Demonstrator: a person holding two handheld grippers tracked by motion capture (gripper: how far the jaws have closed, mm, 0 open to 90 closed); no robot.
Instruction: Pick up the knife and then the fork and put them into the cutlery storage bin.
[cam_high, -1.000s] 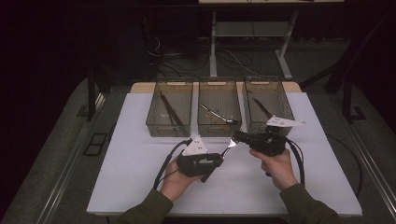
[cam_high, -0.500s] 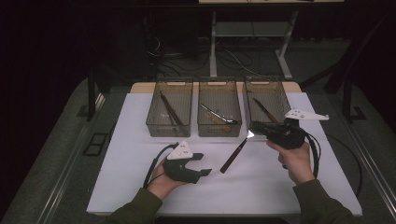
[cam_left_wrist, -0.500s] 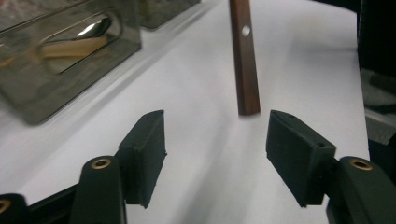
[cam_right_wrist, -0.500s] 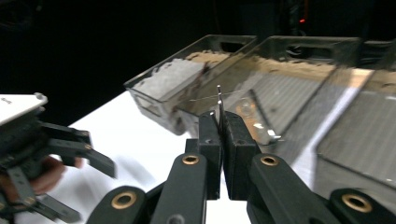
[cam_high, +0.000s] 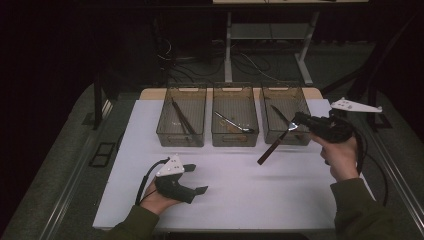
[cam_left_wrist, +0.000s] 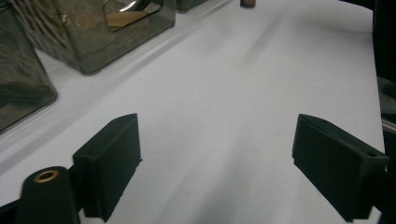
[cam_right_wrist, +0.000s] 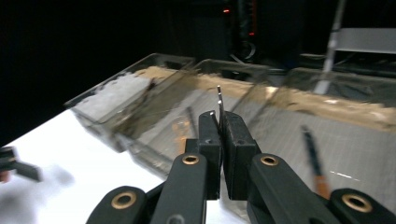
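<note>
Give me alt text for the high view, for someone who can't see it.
The right gripper holds a knife by its blade, the dark handle hanging down over the white table in front of the right bin. The left gripper rests low on the table, open and empty. Three clear bins stand in a row; the middle bin holds a spoon.

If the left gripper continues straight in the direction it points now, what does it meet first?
Probably nothing near: ahead of the left gripper lies bare white table. Farther on is the brown handle end of the knife held by the right gripper.
</note>
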